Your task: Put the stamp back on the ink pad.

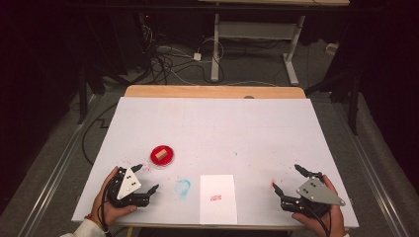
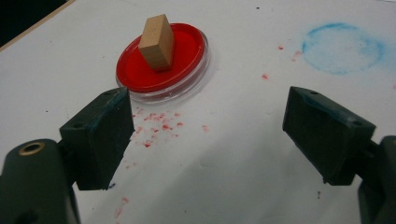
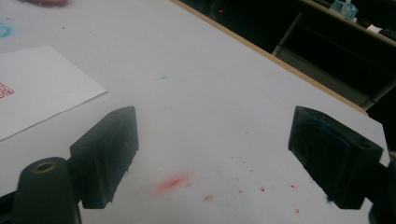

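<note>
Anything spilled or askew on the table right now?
Yes: ink mess. Red specks are scattered on the white table below the red ink pad, where the wooden stamp stands. A red smear lies between the right tongs, and a blue ring stain sits left of the paper.
</note>
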A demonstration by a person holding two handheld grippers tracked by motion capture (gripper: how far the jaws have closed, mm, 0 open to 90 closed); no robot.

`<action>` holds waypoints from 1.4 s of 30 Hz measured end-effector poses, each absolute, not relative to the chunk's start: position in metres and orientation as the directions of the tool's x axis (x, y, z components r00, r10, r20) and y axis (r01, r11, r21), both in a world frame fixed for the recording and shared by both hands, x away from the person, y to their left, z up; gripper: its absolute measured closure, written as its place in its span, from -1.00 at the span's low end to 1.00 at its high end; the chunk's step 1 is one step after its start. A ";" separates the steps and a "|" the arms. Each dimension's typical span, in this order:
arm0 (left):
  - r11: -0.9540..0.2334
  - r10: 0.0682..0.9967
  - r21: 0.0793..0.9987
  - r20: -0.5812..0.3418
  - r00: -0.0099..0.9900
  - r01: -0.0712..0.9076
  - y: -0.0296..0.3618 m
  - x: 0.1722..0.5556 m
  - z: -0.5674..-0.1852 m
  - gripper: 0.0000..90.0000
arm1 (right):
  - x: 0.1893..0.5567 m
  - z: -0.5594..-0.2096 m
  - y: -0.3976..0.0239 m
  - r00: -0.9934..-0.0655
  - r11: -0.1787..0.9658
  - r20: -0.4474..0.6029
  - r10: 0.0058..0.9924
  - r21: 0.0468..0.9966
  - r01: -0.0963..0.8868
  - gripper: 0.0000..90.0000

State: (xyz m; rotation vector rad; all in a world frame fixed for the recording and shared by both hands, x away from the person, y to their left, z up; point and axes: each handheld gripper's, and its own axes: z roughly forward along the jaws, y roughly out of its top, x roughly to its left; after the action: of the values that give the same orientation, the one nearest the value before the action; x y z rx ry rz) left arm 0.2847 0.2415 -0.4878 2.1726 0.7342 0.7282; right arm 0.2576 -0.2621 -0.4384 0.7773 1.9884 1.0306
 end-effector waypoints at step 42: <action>-0.566 0.689 0.785 0.282 0.667 0.253 0.240 0.282 -0.484 -0.65 | 0.254 -0.436 -0.258 -0.533 0.500 -0.357 0.767 0.853 0.148 -0.62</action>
State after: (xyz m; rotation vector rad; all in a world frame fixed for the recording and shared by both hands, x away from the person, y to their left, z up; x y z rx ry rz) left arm 0.2821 0.2405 -0.4840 2.1398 0.7239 0.7551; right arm 0.2538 -0.2579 -0.4356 0.7508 1.9804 1.0297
